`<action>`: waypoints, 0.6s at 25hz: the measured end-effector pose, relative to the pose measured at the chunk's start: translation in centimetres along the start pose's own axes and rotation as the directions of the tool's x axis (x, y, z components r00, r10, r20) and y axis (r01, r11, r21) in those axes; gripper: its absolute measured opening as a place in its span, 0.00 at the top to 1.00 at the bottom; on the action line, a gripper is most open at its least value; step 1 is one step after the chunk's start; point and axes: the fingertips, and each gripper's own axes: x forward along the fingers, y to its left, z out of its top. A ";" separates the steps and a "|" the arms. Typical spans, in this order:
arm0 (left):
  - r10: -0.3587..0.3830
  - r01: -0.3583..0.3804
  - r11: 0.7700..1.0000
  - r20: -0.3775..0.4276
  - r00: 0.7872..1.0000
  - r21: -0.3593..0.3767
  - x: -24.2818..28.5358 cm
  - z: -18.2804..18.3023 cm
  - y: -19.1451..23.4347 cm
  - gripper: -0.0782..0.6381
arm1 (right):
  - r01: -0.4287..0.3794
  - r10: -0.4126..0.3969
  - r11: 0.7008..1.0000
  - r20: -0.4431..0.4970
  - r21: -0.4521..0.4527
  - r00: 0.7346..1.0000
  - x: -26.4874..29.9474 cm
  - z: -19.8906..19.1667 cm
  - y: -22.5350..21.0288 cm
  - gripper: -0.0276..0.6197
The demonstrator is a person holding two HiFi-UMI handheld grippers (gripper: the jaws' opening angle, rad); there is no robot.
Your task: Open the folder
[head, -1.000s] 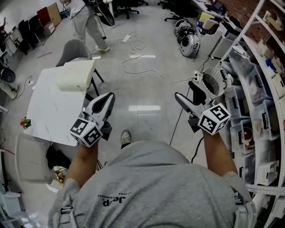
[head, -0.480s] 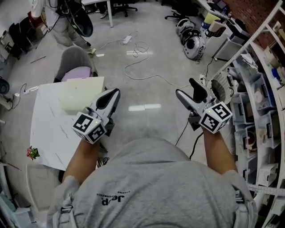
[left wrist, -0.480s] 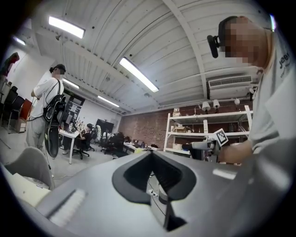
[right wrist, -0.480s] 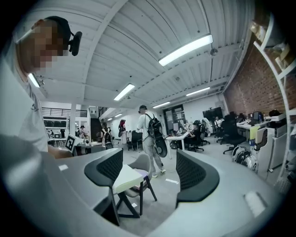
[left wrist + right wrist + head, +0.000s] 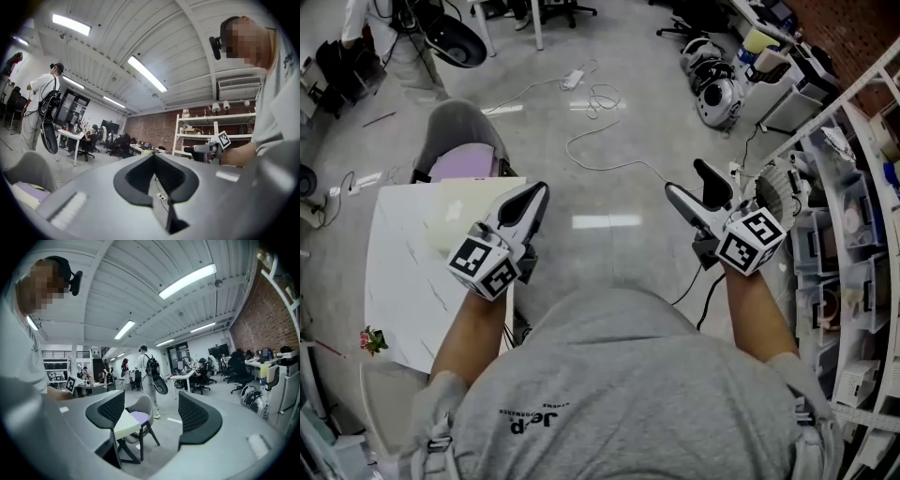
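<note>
While both claws are held level above the bare floor, the left claw (image 5: pixel 534 194) is seen with its jaws pressed together and nothing gripped. The right claw (image 5: pixel 687 180) is seen with its jaws parted and nothing between the pads.

Below and to the left of the left claw a white table (image 5: pixel 398 281) is found. Past the table's far edge, ahead and left of that claw, a grey chair (image 5: pixel 455 122) with a purple cushion (image 5: pixel 464 161) is drawn up. Loose cables (image 5: pixel 602 94) are strewn over the floor well ahead of both claws. Shelving (image 5: pixel 848 272) stacked with bins is ranged close to the right of the right claw.

The folder (image 5: pixel 459 202), cream-coloured, is laid flat on the table's far end. It is found just left of the left claw's tips, is partly covered by that claw in the head view, and is well apart from the right claw. It is touched by neither claw.
</note>
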 end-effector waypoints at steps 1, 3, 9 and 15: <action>0.007 -0.007 1.000 -0.002 1.000 -0.001 0.6 0.0 0.4 0.81 | -0.006 0.006 1.000 -0.005 0.000 1.000 0.5 0.1 -0.5 0.43; 0.023 -0.023 1.000 -0.007 1.000 -0.001 2.0 -0.1 0.8 0.81 | -0.023 0.023 1.000 -0.006 0.002 1.000 1.2 0.4 -2.0 0.43; 0.126 -0.125 0.992 -0.022 0.992 0.032 6.4 -0.4 2.2 0.81 | -0.115 0.115 0.993 0.014 0.035 0.993 4.2 0.3 -8.7 0.43; 0.280 -0.279 0.960 -0.016 0.960 0.019 12.2 -1.0 4.2 0.81 | -0.242 0.243 0.968 -0.010 0.067 0.970 7.6 0.0 -16.0 0.43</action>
